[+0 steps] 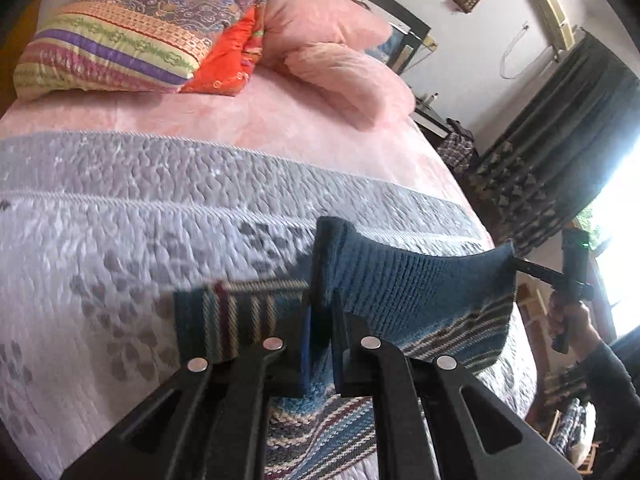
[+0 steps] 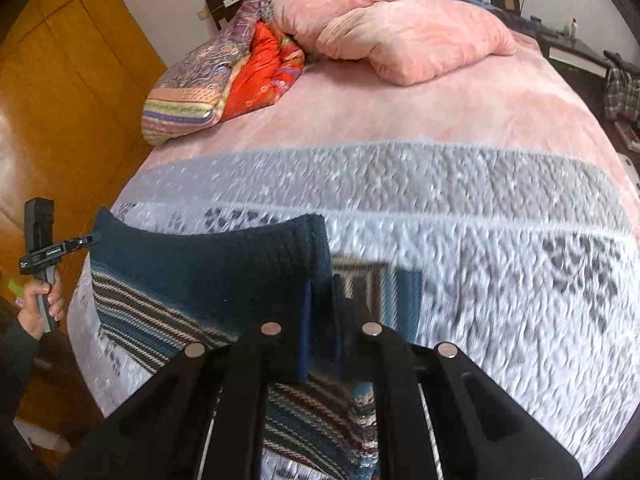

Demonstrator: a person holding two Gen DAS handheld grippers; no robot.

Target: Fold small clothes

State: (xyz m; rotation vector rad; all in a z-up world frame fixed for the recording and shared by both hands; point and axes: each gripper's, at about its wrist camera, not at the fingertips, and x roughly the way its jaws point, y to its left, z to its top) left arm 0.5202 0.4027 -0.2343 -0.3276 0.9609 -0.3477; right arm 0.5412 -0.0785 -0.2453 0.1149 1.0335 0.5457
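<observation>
A small blue knitted sweater (image 1: 404, 292) with cream and maroon stripes hangs stretched above the grey quilt. My left gripper (image 1: 322, 320) is shut on one corner of its ribbed hem, and a striped sleeve (image 1: 236, 316) trails to the left. In the right wrist view the same sweater (image 2: 208, 264) spans leftward from my right gripper (image 2: 320, 312), which is shut on the other hem corner. Each view shows the opposite gripper at the far end of the cloth: the right gripper (image 1: 516, 262) and the left gripper (image 2: 96, 236), each held by a hand.
The bed carries a grey quilted cover (image 1: 140, 216) over a pink sheet (image 1: 260, 116). Pink pillows (image 2: 408, 36) and a folded multicoloured quilt (image 1: 120, 44) lie at the head. A wooden wardrobe (image 2: 60, 80) stands left; dark curtains (image 1: 560, 140) and a bright window stand right.
</observation>
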